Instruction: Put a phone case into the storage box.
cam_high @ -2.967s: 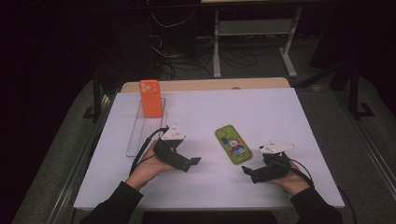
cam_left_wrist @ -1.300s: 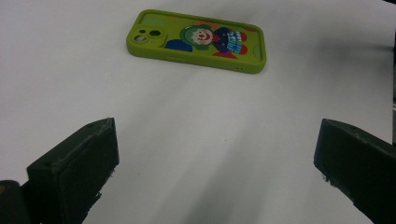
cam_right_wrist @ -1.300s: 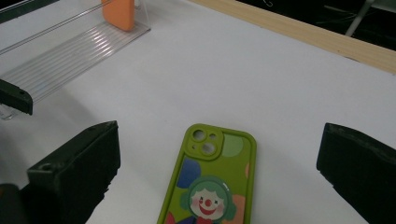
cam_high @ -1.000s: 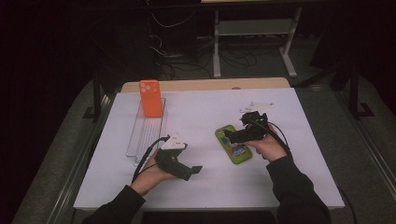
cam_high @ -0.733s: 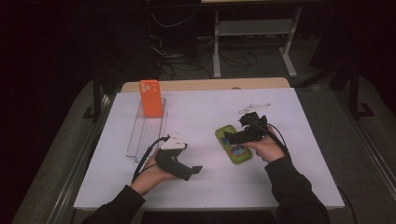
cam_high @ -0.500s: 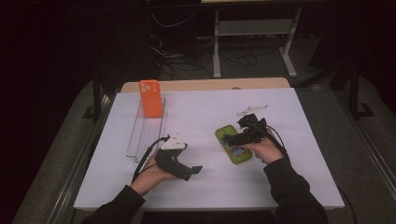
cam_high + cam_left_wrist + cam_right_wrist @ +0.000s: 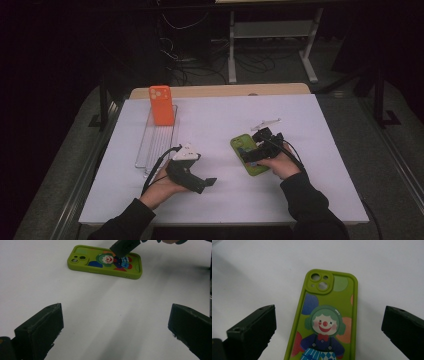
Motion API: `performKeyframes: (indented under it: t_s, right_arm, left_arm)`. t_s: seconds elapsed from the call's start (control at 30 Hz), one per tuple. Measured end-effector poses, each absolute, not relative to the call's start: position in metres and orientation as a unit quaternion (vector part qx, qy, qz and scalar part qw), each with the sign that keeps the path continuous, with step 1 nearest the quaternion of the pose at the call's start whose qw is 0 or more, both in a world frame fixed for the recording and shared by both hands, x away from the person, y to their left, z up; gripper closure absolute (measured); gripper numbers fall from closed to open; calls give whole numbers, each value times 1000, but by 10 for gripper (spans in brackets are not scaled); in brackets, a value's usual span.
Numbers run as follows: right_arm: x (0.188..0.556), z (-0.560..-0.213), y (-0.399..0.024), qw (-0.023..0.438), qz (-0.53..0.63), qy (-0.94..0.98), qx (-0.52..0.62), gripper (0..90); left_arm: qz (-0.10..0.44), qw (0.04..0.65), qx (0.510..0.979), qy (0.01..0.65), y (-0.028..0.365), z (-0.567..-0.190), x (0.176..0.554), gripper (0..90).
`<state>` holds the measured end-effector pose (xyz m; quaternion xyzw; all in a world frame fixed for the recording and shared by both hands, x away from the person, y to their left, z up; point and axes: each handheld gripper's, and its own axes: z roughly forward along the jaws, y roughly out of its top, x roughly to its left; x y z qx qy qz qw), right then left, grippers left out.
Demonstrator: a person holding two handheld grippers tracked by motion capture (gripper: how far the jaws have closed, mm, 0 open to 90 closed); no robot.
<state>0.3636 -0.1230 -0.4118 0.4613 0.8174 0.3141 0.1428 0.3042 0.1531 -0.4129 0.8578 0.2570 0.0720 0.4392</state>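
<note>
A green phone case (image 7: 241, 146) with a clown picture lies flat on the white table, right of centre. My right gripper (image 7: 250, 155) hovers just above the case's near half, open, with a jaw on either side of the case (image 7: 329, 315) and not touching it. My left gripper (image 7: 208, 183) is open near the front edge, left of the case, and holds nothing. In the left gripper view, the green case (image 7: 87, 261) lies ahead, with a jaw tip of the right gripper (image 7: 124, 246) over its clown print.
An orange phone case (image 7: 161, 105) stands upright at the far end of a clear ridged tray (image 7: 149, 148) on the left. The white table top (image 7: 320, 125) ends in dark floor on all sides. Cables and a stand sit beyond the far edge.
Since three seconds ago, my right gripper has gone from the front right corner up to the green case, then settled lower over it. The left gripper shifted slightly.
</note>
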Motion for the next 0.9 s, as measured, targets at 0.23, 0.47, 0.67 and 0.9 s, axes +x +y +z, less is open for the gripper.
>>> performKeyframes:
  t_s: [0.23,0.47,0.67,0.9]
  right_arm:
    - [363,-421,-122,135,296,823,466,0]
    - [361,-430,-119,127,269,834,464,0]
    - [360,-436,-116,121,245,843,463,0]
    - [359,-442,-112,123,222,853,456,0]
  left_arm:
    - [72,438,859,256,153,-413,304,0]
    - [73,437,859,256,153,-413,304,0]
    - [76,437,861,251,153,-413,305,0]
    - [74,438,860,253,153,-413,305,0]
